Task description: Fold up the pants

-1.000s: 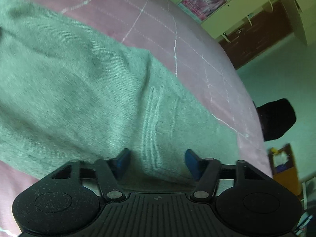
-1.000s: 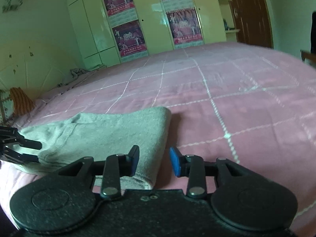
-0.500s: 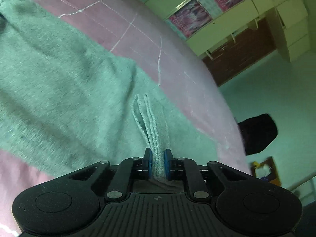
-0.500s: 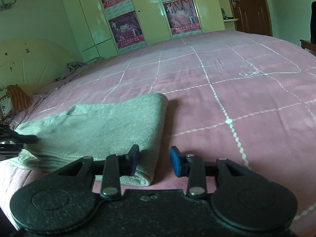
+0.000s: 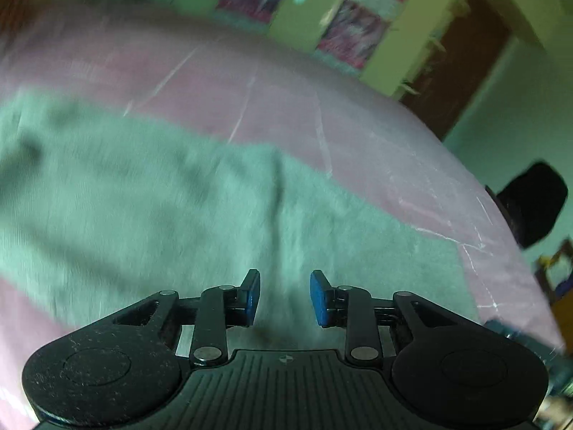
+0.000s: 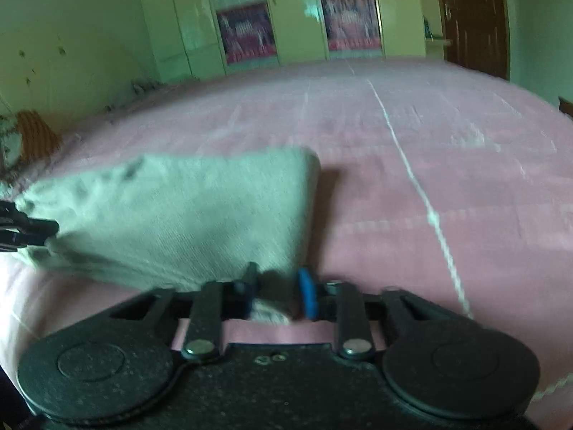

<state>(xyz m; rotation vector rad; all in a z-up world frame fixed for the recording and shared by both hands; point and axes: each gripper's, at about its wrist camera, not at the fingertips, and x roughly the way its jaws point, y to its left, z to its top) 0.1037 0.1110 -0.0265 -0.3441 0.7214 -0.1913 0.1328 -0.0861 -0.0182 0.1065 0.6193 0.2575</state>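
The grey-green pants (image 5: 150, 215) lie folded on the pink bedspread (image 5: 250, 82). My left gripper (image 5: 284, 295) is open just above the cloth, nothing between its blue pads. In the right wrist view the pants (image 6: 186, 215) form a flat stack at the left. My right gripper (image 6: 275, 297) has its jaws closed in on the stack's near right corner, and cloth sits between the pads. The left gripper (image 6: 21, 227) shows at the far left edge, at the stack's other end. Both views are motion-blurred.
A yellow-green wardrobe (image 6: 286, 18) with posters stands beyond the bed, with a brown door (image 6: 472, 18) to its right. A dark object (image 5: 533, 208) sits past the bed's right edge. An orange striped item (image 6: 35, 132) lies at the far left.
My left gripper pinched a ridge of cloth half a second ago and has now opened and let it go. My right gripper has moved left and closed onto the corner of the stack.
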